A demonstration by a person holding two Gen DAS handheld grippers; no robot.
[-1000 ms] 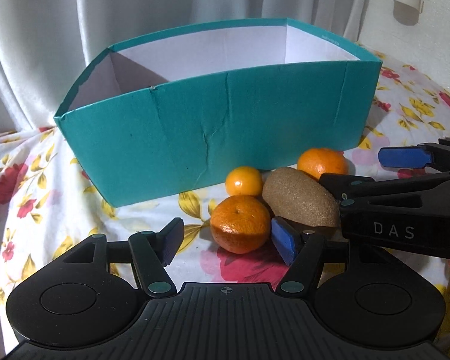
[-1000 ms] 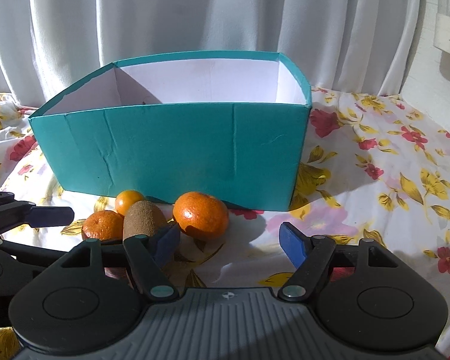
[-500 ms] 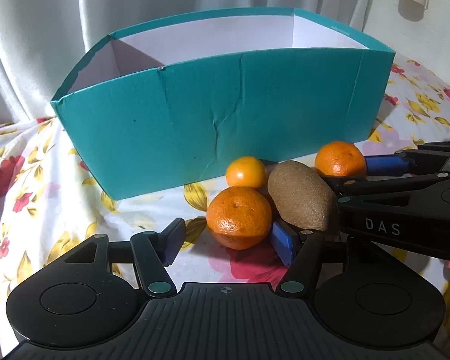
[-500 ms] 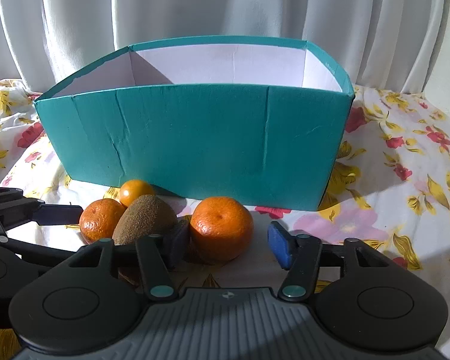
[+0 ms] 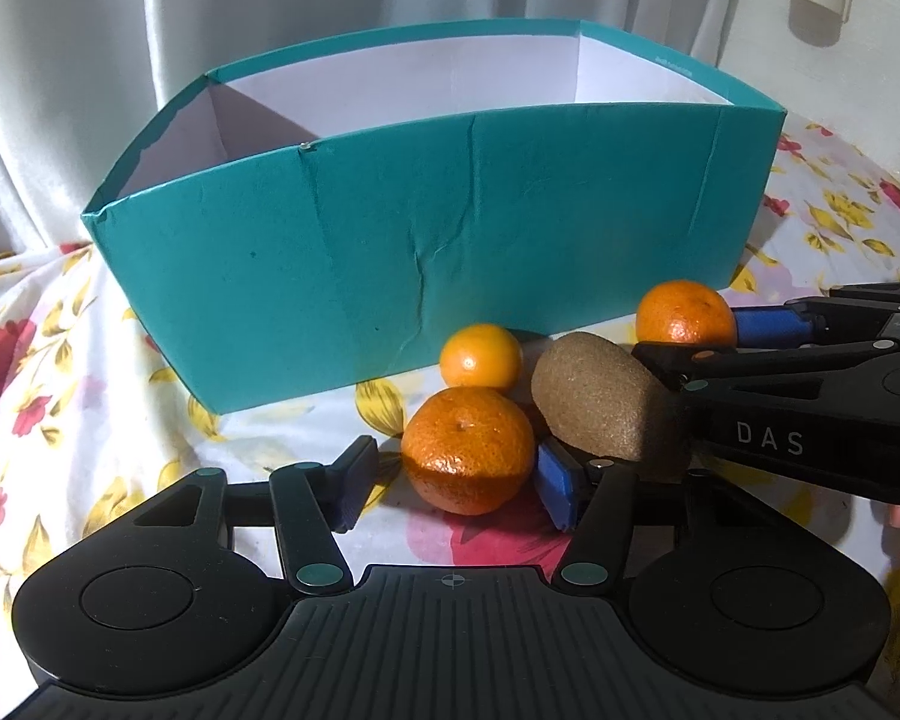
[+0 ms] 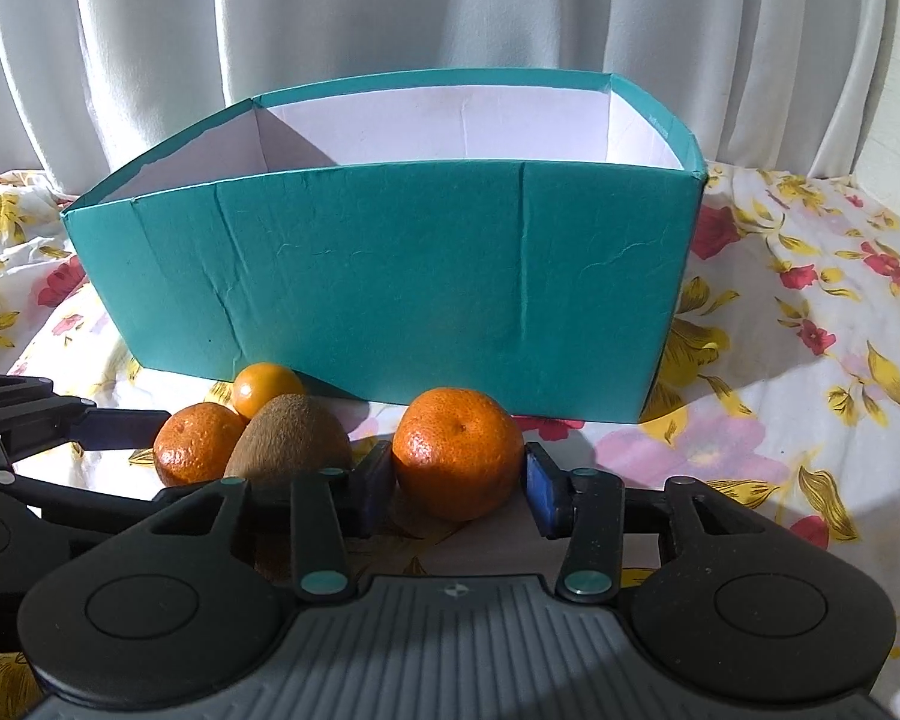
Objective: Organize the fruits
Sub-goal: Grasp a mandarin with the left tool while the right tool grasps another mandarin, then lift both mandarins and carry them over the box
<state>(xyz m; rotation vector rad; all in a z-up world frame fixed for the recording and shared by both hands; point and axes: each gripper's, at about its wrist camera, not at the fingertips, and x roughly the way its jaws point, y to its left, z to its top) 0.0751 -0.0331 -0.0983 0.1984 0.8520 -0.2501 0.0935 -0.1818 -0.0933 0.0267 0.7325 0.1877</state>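
Observation:
A teal box [image 5: 450, 252] with a white inside stands on the flowered cloth; it also shows in the right wrist view [image 6: 390, 288]. In front of it lie three mandarins and a brown kiwi [image 5: 600, 402]. My left gripper [image 5: 456, 480] is open around the nearest mandarin [image 5: 468, 456], its right pad close to the fruit, its left pad apart. My right gripper [image 6: 456, 480] has closed in on the right-hand mandarin [image 6: 456, 450], with both pads at its sides. The small mandarin [image 5: 480, 357] sits by the box wall. The kiwi [image 6: 288, 444] lies between the two grippers.
A flowered cloth [image 6: 810, 360] covers the table. White curtains [image 6: 390, 12] hang behind the box. The right gripper's body [image 5: 810, 414] reaches in from the right of the left wrist view, next to the kiwi.
Both grippers moved forward and lower onto their mandarins. The right gripper's jaws narrowed from wide open to touching the right-hand mandarin. The left jaws stayed open.

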